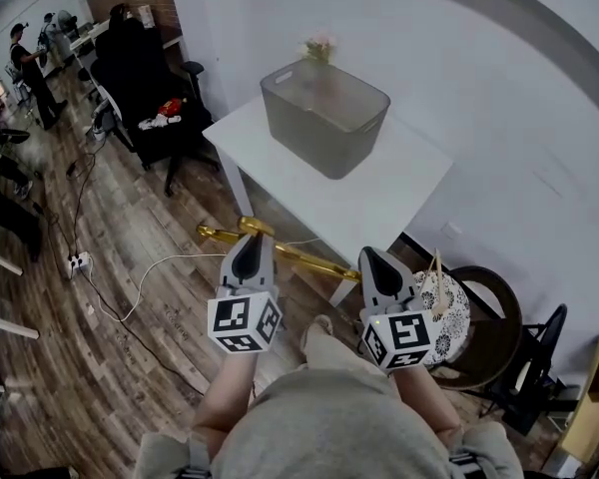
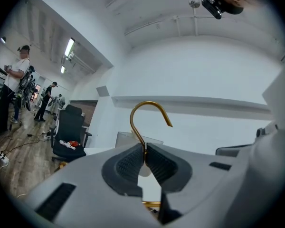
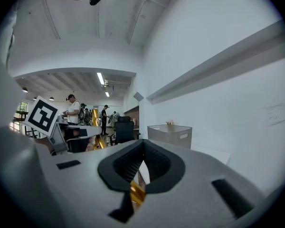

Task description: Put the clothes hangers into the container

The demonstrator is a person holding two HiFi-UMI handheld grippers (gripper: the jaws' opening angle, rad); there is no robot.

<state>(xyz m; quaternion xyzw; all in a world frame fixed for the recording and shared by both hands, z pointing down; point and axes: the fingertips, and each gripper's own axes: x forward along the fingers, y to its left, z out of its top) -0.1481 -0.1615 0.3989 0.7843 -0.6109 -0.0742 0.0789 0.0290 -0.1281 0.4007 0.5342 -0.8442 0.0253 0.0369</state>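
Observation:
A gold clothes hanger (image 1: 299,258) hangs level in the air between my two grippers, in front of the white table (image 1: 379,203). My left gripper (image 1: 248,239) is shut on the shank of its hook (image 2: 147,113), which curls up above the pads (image 2: 128,163). My right gripper (image 1: 372,255) is shut at the hanger's right end, and a gold piece (image 3: 137,194) shows in the gap low between its pads. The grey open-topped container (image 1: 324,118) stands on the table, well beyond both grippers, and also shows in the right gripper view (image 3: 170,136).
A black office chair (image 1: 140,83) with a red item stands left of the table. A power strip (image 1: 77,262) and cables lie on the wood floor. A round patterned seat (image 1: 449,317) is close at my right. People (image 1: 30,68) stand far left.

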